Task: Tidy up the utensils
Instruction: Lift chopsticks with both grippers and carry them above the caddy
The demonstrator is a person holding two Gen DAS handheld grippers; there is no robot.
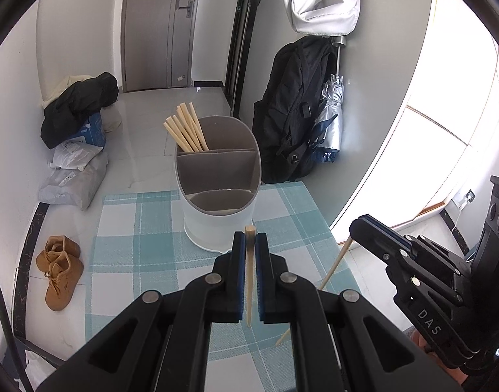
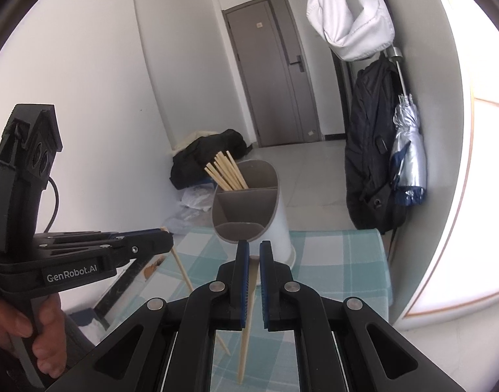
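With both chopsticks already clamped, mid-transfer toward the holder (image 1: 216,176). Left hand-held gripper (image 1: 250,251) closed on a pale wooden chopstick (image 1: 249,281), blunt end up, tapered tip down. Right hand-held gripper (image 2: 254,258) likewise pinching a second chopstick (image 2: 246,326), hanging above the checked cloth on the table (image 1: 135,238). Holder at the far end of the table: oval, white matte wall, grey liner split into compartments; a bundle of chopsticks (image 1: 185,127) leaning in the far-left one. Next, probably: lift each stick over the rim, tip down, line up with that far-left compartment, then release.
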